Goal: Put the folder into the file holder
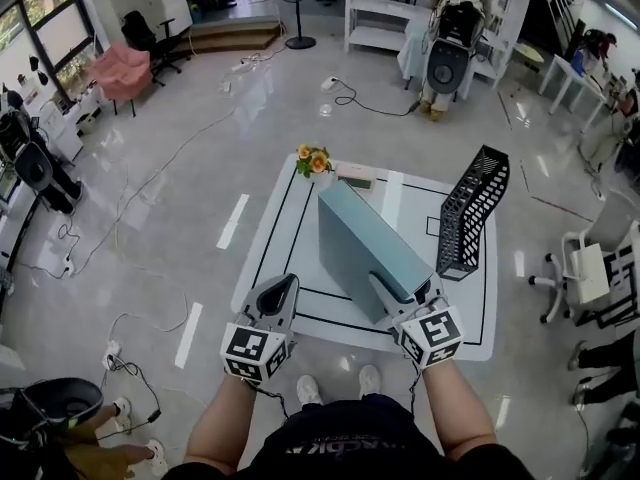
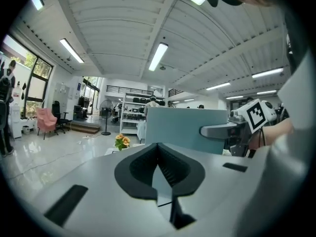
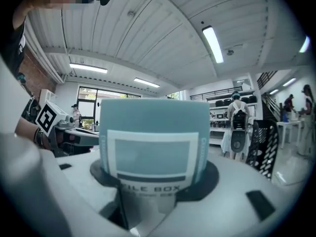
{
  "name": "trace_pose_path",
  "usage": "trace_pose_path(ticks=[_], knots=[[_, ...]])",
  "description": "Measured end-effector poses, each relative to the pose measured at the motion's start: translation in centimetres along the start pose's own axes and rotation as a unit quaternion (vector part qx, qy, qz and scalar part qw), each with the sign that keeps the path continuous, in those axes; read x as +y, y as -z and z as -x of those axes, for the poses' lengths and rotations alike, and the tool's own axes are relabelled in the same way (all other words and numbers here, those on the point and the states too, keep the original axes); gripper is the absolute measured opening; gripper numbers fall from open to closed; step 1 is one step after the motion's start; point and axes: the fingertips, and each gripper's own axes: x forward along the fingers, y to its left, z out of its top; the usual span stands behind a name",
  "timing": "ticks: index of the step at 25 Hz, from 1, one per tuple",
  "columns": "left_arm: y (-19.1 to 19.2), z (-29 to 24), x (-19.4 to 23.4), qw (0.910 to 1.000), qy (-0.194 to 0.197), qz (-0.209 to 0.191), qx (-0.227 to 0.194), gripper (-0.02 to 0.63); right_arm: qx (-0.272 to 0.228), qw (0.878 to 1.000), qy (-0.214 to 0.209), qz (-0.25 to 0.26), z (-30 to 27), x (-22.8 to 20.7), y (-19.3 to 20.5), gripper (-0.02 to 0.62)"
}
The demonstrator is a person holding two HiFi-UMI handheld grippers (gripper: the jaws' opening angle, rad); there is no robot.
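Both bare forearms reach forward from the torso at the bottom of the head view, left forearm and right forearm, with the grippers side by side but apart and their marker cubes facing up. Left gripper points forward, jaws fully closed on nothing. Right gripper also points forward, jaws spread wide with the pads pressed on both sides of the folder at its near end, holding it.

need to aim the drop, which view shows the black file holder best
Head view: the whole mesh file holder stands right of the folder. The right gripper view catches only part at its right edge; the left gripper view shows none clearly.
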Motion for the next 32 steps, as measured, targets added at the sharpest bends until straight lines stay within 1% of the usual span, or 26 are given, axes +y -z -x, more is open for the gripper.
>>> trace_pose_path(ticks=[4,8,13,17,24,28,32], knots=[[-0.6,-1.2,-1.6,0.9985,0.054,-0.005,-0.001,0.003,-0.008,0.998,0.060,-0.014,2.2,-1.2,-1.2,0.268],[-0.8,-2.6,-3.9,0.9938,0.110,-0.014,0.001,0.003,-0.023,0.991,0.129,-0.031,5.1,-2.8,-2.2,0.268],[-1.2,-3.9,-7.5,0.9823,0.186,-0.020,-0.002,0.003,-0.037,0.976,0.212,-0.044,9.5,-4.5,-2.9,0.268],[-1.4,-4.6,-10.0,0.9725,0.232,-0.014,-0.002,0.003,-0.044,0.962,0.266,-0.046,12.7,-5.4,-3.4,0.267],[-2.8,-5.2,-14.8,0.9538,0.300,-0.018,-0.014,0.003,-0.061,0.936,0.343,-0.045,18.6,-6.6,-6.1,0.267],[-4.0,-5.3,-16.7,0.9463,0.322,-0.021,-0.023,0.003,-0.073,0.922,0.379,-0.039,21.1,-7.6,-8.1,0.267],[-4.8,-5.2,-18.3,0.9405,0.338,-0.021,-0.028,0.003,-0.085,0.911,0.403,-0.028,22.9,-8.5,-10.0,0.267]])
